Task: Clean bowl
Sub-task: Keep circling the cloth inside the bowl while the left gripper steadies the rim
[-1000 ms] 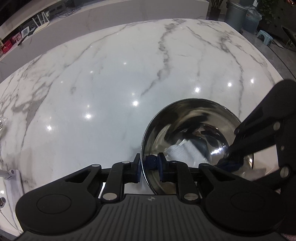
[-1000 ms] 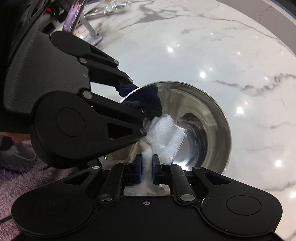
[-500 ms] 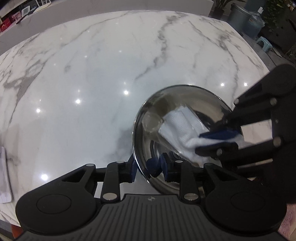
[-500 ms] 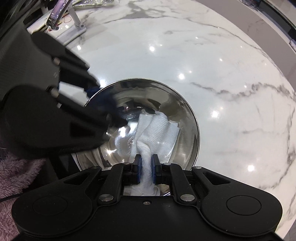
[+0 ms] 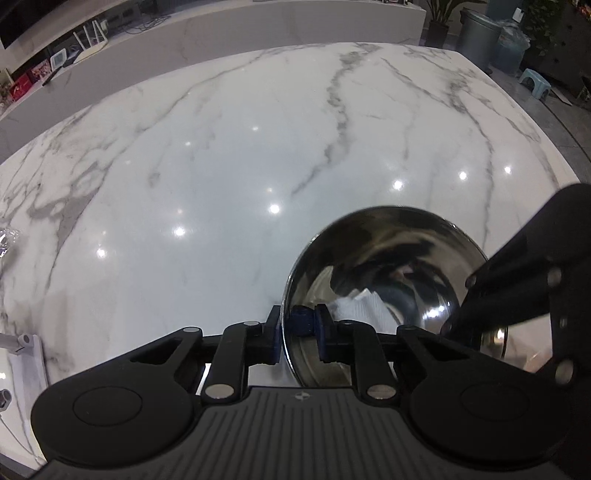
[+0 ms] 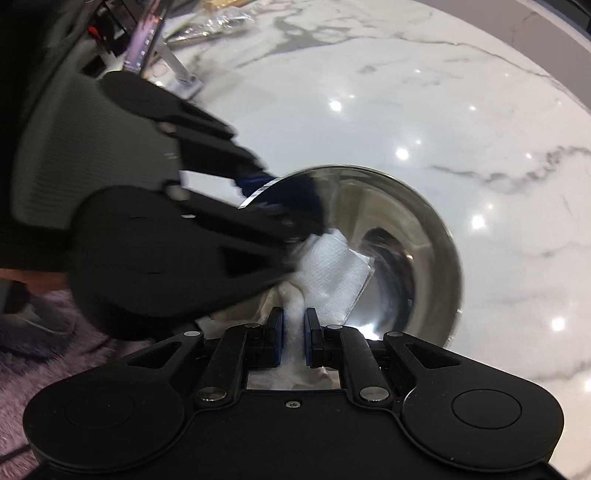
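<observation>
A shiny steel bowl (image 5: pixel 388 240) is tipped up on its side over the marble table (image 5: pixel 221 166). My left gripper (image 5: pixel 297 317) has the bowl's near rim between its blue pads; its jaws are closing and the pads press on the rim. In the right wrist view the left gripper (image 6: pixel 271 201) clamps the bowl (image 6: pixel 424 229) at its left edge. My right gripper (image 6: pixel 293 321) is shut on a crumpled white paper towel (image 6: pixel 328 269), which lies against the bowl's inner wall. The same towel (image 5: pixel 362 306) shows low inside the bowl in the left wrist view.
A phone on a stand (image 6: pixel 147 48) and crinkled wrappers (image 6: pixel 214 22) sit at the table's far left. A foil scrap (image 5: pixel 7 240) and a white bracket (image 5: pixel 22 350) lie near the left edge. A purple fluffy rug (image 6: pixel 37 350) is below the table's edge.
Half a second ago the bowl lay flatter with the towel spread across its middle. It is now tipped up steeply again, and the towel has come back to the near wall.
</observation>
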Available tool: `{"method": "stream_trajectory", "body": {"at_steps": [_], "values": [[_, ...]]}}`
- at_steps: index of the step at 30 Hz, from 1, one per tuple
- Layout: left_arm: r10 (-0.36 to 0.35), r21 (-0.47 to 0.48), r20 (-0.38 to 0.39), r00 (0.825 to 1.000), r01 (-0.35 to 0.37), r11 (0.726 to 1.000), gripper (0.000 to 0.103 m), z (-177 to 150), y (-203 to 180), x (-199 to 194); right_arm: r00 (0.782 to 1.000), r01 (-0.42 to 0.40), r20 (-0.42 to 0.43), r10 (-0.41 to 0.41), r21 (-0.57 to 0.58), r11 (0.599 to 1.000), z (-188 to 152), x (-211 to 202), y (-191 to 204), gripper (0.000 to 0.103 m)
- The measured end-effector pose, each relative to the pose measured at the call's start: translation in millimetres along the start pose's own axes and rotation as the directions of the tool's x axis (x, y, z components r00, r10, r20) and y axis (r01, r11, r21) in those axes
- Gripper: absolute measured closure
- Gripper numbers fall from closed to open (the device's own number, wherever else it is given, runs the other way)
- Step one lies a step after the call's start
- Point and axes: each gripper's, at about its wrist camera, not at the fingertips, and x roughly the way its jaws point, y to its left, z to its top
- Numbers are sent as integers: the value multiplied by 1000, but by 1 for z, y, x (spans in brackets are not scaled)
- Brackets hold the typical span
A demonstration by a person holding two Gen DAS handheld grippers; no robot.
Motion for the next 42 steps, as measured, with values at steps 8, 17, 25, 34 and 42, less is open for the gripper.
{"method": "stream_trajectory", "body": {"at_steps": [8,17,25,34,42], "values": [[-3,6,7,1000,3,1000,87,-1,2,1,988,143,-50,-149,-108,984,1,-2,3,93],[-68,-88,-25,997,66,994,83,-8,10,-1,984,175,-18,-177,-82,981,-2,-6,-4,93],[-51,-44,-29,998,49,998,85,-14,6,-2,987,160,-15,-161,-54,986,-1,-8,-9,93],[-1,-3,-4,1000,1,1000,87,-5,2,-2,1000,25,-8,-25,-23,999,-12,-13,-10,92],[-8,13,2,1000,7,1000,87,-7,2,-2,993,103,-44,-107,-78,992,-14,-18,-18,93]]}}
